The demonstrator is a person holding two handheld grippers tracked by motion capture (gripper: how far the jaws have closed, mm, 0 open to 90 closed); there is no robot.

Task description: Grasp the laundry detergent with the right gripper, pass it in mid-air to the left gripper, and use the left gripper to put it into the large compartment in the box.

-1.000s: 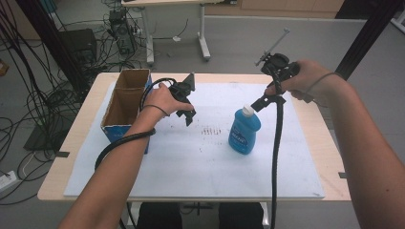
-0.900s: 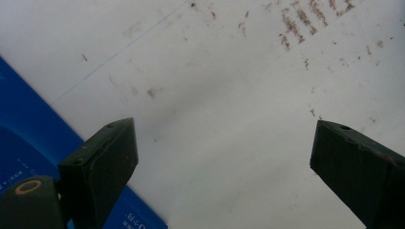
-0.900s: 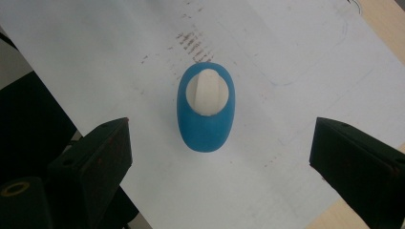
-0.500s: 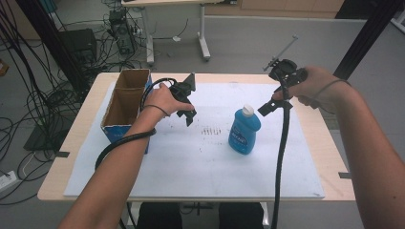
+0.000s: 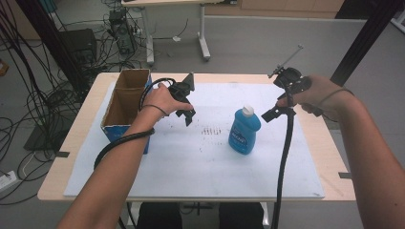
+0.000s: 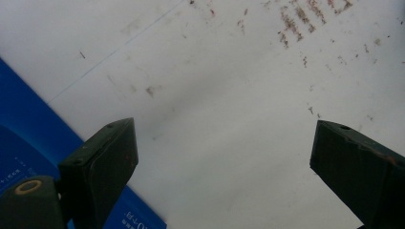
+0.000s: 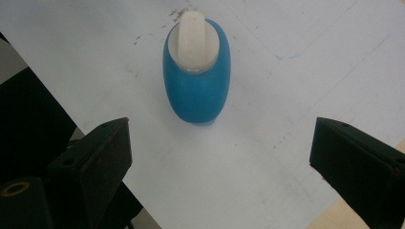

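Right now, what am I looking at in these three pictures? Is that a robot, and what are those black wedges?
No robot: a person holds a hand tool with two black jaws in each hand. The high view looks down on the table, covered by a white sheet. There the left gripper hovers beside an open cardboard box, and the right gripper hovers beside an upright blue bottle with a white cap. The other two pictures come from cameras riding on each tool; the black wedges are its jaws. Both stand wide apart and hold nothing.

Glossy blue plastic bottle (image 5: pixel 244 130); matt cardboard box (image 5: pixel 125 106); smudged white sheet (image 5: pixel 200 162).
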